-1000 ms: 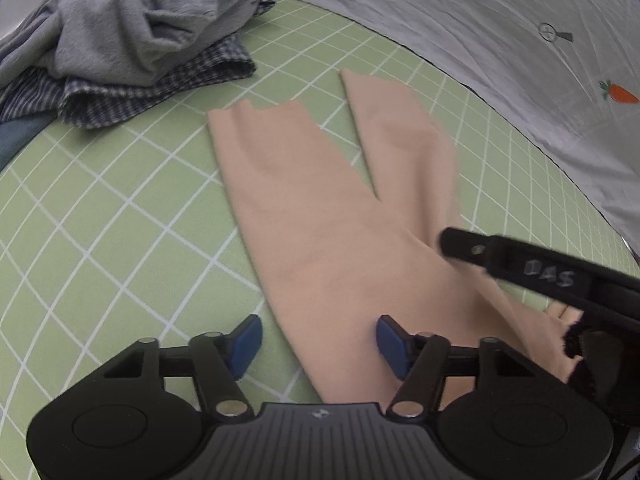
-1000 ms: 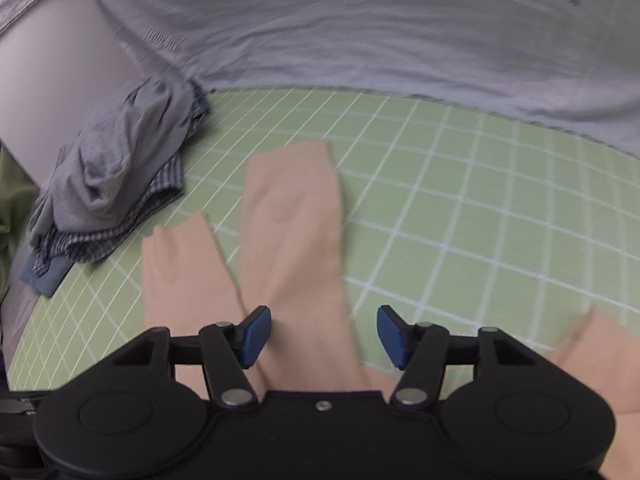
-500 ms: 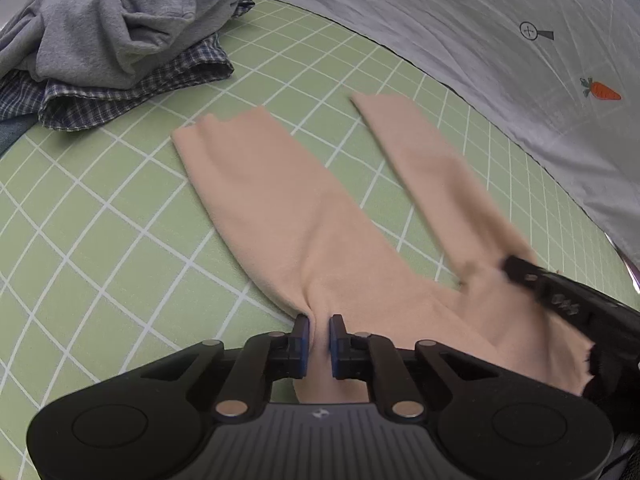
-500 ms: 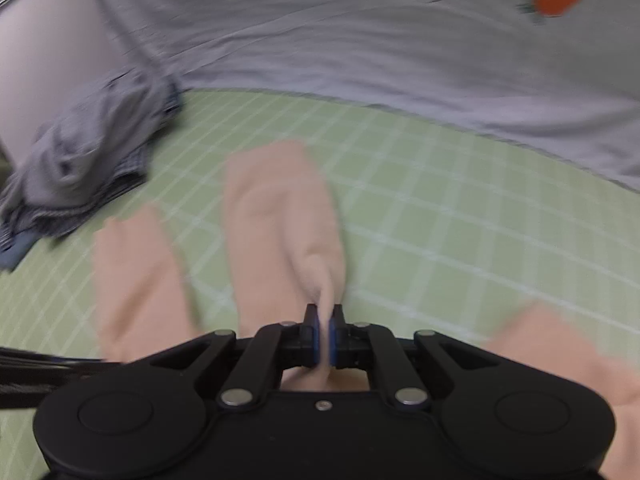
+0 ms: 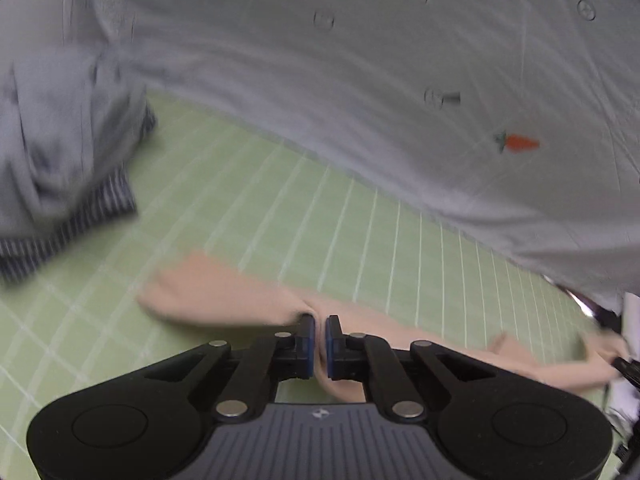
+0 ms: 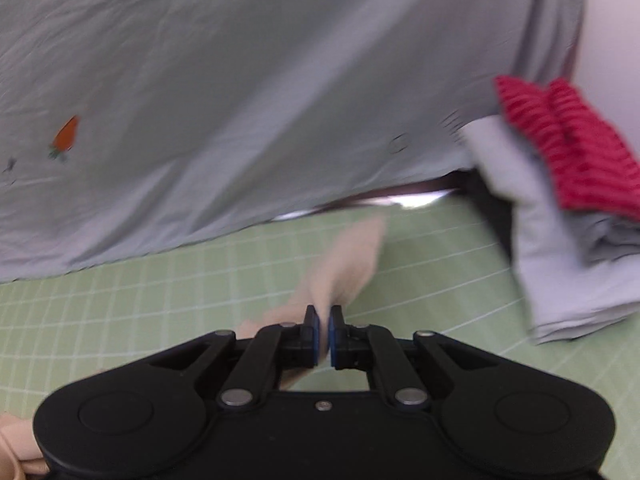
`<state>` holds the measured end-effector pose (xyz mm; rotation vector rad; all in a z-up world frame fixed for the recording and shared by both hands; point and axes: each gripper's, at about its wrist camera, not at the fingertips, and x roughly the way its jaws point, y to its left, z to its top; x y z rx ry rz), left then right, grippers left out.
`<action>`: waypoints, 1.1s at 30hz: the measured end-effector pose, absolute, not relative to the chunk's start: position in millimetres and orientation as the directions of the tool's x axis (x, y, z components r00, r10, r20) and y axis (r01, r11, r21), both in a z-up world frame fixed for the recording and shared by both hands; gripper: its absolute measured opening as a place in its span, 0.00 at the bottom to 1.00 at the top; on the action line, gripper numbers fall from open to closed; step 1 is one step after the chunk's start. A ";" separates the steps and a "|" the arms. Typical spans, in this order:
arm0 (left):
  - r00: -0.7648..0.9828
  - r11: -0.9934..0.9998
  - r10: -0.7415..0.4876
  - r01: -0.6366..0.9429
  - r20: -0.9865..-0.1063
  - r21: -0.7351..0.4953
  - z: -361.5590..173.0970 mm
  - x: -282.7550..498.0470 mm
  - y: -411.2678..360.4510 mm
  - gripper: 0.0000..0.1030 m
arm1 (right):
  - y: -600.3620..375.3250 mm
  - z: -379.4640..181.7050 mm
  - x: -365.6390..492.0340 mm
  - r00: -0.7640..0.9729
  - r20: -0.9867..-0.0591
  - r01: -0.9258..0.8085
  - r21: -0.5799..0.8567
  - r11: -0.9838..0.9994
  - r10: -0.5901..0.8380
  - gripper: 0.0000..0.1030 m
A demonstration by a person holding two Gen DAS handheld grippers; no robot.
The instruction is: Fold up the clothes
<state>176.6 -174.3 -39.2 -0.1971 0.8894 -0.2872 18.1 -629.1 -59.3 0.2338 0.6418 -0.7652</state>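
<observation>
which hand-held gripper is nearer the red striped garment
Right. The right hand-held gripper faces the red striped garment close by; the left hand-held gripper faces the far end, garment unseen.

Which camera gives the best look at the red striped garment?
The right wrist view: the red striped garment lies on top of folded grey clothes at the right edge, blurred but plainly visible. The left wrist view does not show it at all.
</observation>
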 end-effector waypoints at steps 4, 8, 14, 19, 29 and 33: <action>0.694 0.964 -0.246 0.101 -0.676 -0.248 -7.7 198.8 -149.6 0.06 | -633.4 -40.9 0.9 0.511 -0.548 0.753 -0.087 0.653 -0.662 0.04; 0.728 0.978 -0.169 0.041 -0.664 -0.204 2.0 222.5 -119.7 0.06 | -650.3 -29.5 -10.7 0.478 -0.507 0.785 -0.121 0.608 -0.717 0.04; 0.782 0.986 -0.072 -0.036 -0.619 -0.161 17.9 251.2 -84.5 0.07 | -687.9 -11.7 -21.8 0.403 -0.442 0.847 -0.152 0.510 -0.801 0.04; 0.743 0.992 -0.038 -0.052 -0.668 -0.114 0.9 259.6 -105.5 0.16 | -705.1 -19.6 -16.0 0.348 -0.482 0.867 -0.159 0.471 -0.804 0.10; 0.631 0.981 -0.159 0.013 -0.759 -0.194 -40.3 159.5 -133.2 0.79 | -576.0 -70.4 -41.4 0.468 -0.632 0.737 -0.106 0.667 -0.618 0.81; 0.571 0.976 -0.186 0.015 -0.800 -0.217 -52.8 114.2 -130.5 0.79 | -517.7 -88.3 -60.1 0.530 -0.680 0.638 -0.075 0.766 -0.507 0.82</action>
